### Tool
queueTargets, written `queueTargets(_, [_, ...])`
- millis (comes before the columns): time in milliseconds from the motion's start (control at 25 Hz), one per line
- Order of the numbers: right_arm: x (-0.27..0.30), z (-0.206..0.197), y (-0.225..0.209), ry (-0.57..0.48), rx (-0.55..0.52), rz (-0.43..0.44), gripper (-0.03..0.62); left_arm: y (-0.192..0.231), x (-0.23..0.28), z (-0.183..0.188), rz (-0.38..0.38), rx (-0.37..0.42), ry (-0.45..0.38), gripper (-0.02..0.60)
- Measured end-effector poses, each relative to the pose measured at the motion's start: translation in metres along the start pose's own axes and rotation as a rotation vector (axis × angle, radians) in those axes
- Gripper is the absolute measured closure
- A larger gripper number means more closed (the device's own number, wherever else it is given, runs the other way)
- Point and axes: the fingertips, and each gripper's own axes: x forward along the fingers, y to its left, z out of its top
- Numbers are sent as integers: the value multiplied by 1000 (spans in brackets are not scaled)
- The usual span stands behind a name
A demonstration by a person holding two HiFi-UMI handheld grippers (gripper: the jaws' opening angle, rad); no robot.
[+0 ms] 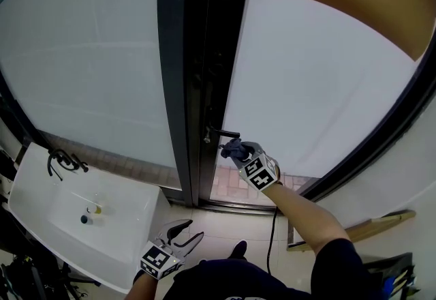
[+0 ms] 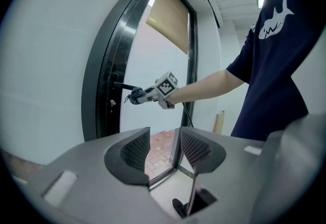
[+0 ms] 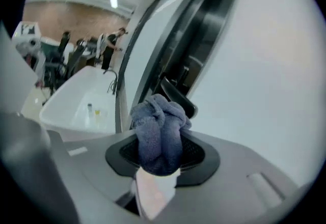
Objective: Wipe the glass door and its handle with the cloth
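A frosted glass door (image 1: 320, 80) stands in a black frame (image 1: 184, 87), with a black lever handle (image 1: 225, 133) at its left edge. My right gripper (image 1: 235, 150) is shut on a bunched blue-grey cloth (image 3: 159, 131), and the cloth sits right at the tip of the handle (image 3: 175, 96). From the left gripper view the cloth (image 2: 135, 95) meets the handle (image 2: 122, 85) too. My left gripper (image 1: 182, 234) hangs low near the floor, open, with nothing between its jaws (image 2: 164, 149).
A white sink (image 1: 75, 210) with a black tap (image 1: 63, 161) stands at the lower left, small bottles on it. A fixed frosted pane (image 1: 88, 60) lies left of the frame. A wooden board (image 1: 368, 227) and a black cord (image 1: 272, 237) are on the floor at right.
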Motion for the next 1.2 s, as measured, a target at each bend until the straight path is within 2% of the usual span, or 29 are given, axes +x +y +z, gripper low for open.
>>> queueTargets(80, [15, 18, 8, -55, 175, 47, 445, 0, 0, 1, 7, -1, -2, 397])
queueTargets(200, [39, 42, 23, -114, 325, 93, 445, 0, 1, 2, 19, -6, -4, 397])
queueTargets(280, [53, 54, 24, -142, 420, 94, 445, 0, 0, 2, 28, -12, -4, 397])
queueTargets(480, [76, 62, 20, -198, 559, 92, 445, 3, -7, -5, 61, -27, 11, 397])
queueTargets(680, [71, 45, 4, -260, 774, 91, 445, 1, -11, -8, 81, -31, 18, 397])
queueTargets(1200, [39, 19, -16, -303, 880, 85, 447, -3, 5, -2, 21, -9, 21, 397])
